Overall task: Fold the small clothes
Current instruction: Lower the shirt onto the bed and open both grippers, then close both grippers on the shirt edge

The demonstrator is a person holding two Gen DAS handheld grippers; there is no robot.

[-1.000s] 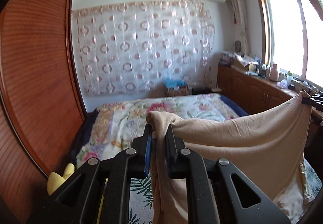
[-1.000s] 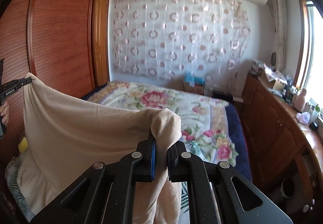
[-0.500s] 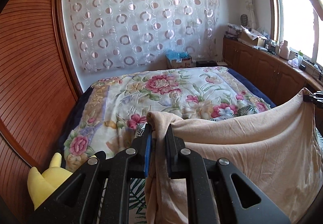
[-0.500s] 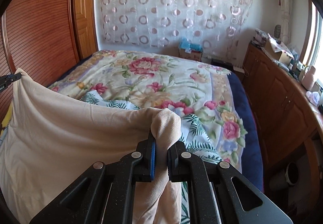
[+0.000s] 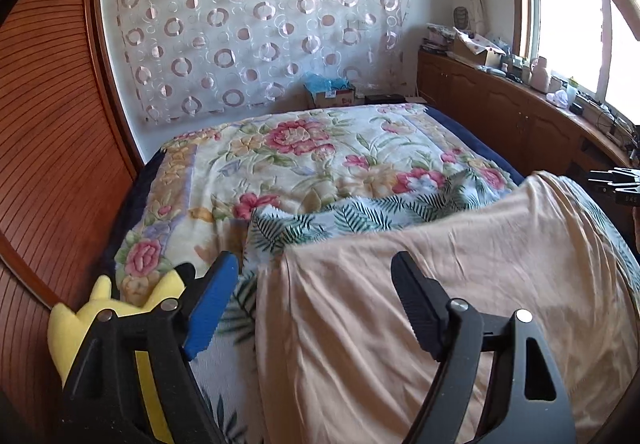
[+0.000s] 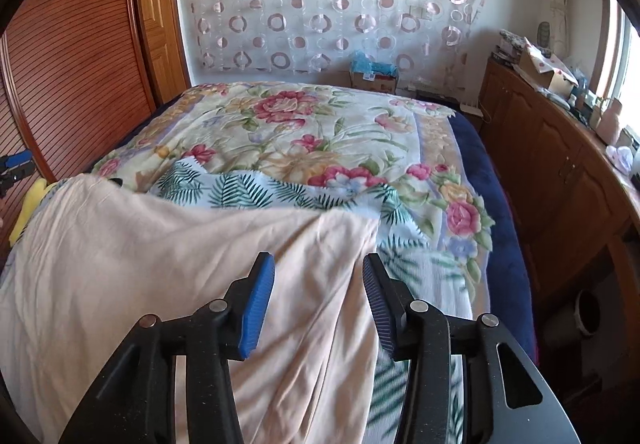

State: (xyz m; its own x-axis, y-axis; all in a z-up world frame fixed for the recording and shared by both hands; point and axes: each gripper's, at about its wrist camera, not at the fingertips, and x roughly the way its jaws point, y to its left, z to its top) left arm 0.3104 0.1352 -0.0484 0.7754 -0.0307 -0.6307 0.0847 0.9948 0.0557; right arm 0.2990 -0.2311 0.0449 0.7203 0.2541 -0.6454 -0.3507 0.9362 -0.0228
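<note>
A peach-beige garment [image 5: 460, 284] lies spread flat on the bed over a leaf-print cloth [image 5: 360, 216]. It also shows in the right wrist view [image 6: 180, 264]. My left gripper [image 5: 316, 296] is open and empty, just above the garment's left far corner. My right gripper [image 6: 318, 290] is open and empty, above the garment's right far corner. The right gripper's tips show at the right edge of the left wrist view [image 5: 612, 180].
A floral quilt [image 6: 300, 124] covers the bed. A yellow plush toy [image 5: 80, 328] lies at the left beside the wooden wardrobe [image 5: 52, 124]. A wooden cabinet [image 6: 560, 172] with clutter runs along the right. A cardboard box [image 5: 332, 96] stands beyond the bed.
Both grippers lowered the hanging garment onto the bed, then opened and let go of its corners. The garment now lies flat.
</note>
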